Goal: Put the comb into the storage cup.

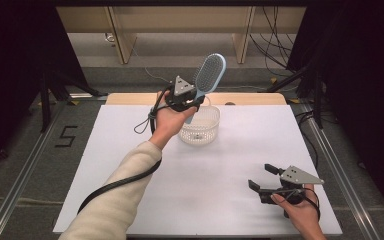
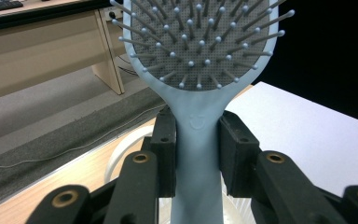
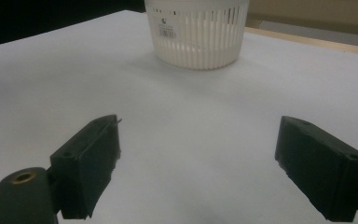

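Note:
A light blue hairbrush with a grey bristle pad is held up over the white slotted basket at the back middle of the table. My left gripper is shut on its handle; in the left gripper view the handle runs up between the two black jaws and the bristled head faces the camera. The brush's handle end points down toward the basket. My right gripper rests low at the front right, open, with nothing between its fingers.
A white sheet covers the table, with a wooden edge at the back. The basket stands ahead of the right gripper. Desks and cables lie beyond the table on the floor.

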Action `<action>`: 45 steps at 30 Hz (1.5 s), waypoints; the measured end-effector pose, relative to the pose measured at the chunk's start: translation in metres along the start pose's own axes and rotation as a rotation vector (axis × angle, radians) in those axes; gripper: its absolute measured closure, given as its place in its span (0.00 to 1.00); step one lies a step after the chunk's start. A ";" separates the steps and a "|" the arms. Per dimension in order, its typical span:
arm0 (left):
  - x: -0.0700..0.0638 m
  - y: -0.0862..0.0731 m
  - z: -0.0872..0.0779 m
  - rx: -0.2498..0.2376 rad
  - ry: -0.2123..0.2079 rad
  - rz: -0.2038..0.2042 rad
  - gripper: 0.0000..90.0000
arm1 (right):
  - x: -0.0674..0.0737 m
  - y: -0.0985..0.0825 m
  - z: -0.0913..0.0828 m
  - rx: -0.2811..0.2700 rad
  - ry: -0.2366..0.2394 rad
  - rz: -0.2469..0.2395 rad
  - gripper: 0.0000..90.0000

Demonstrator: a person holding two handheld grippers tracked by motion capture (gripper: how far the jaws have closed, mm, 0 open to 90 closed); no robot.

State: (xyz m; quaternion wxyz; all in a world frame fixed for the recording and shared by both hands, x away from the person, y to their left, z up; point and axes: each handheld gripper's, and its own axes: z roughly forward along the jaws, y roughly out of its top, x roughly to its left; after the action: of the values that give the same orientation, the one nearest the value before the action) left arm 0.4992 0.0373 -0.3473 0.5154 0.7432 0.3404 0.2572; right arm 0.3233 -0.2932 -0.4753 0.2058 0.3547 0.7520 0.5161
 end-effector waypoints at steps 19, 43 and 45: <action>-0.001 0.002 0.008 0.009 0.002 0.006 0.77 | 0.000 0.000 0.000 0.000 0.000 0.002 0.16; 0.000 -0.001 0.020 0.022 -0.002 -0.002 0.77 | 0.000 0.000 0.000 -0.001 0.003 0.003 0.16; 0.000 -0.001 0.021 0.023 -0.001 -0.005 0.77 | 0.000 0.000 0.000 -0.001 0.004 0.003 0.16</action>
State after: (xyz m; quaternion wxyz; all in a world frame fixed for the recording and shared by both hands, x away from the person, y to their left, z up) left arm 0.5140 0.0251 -0.3555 0.5076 0.7485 0.3447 0.2515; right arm 0.3232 -0.2933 -0.4754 0.2038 0.3550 0.7515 0.5175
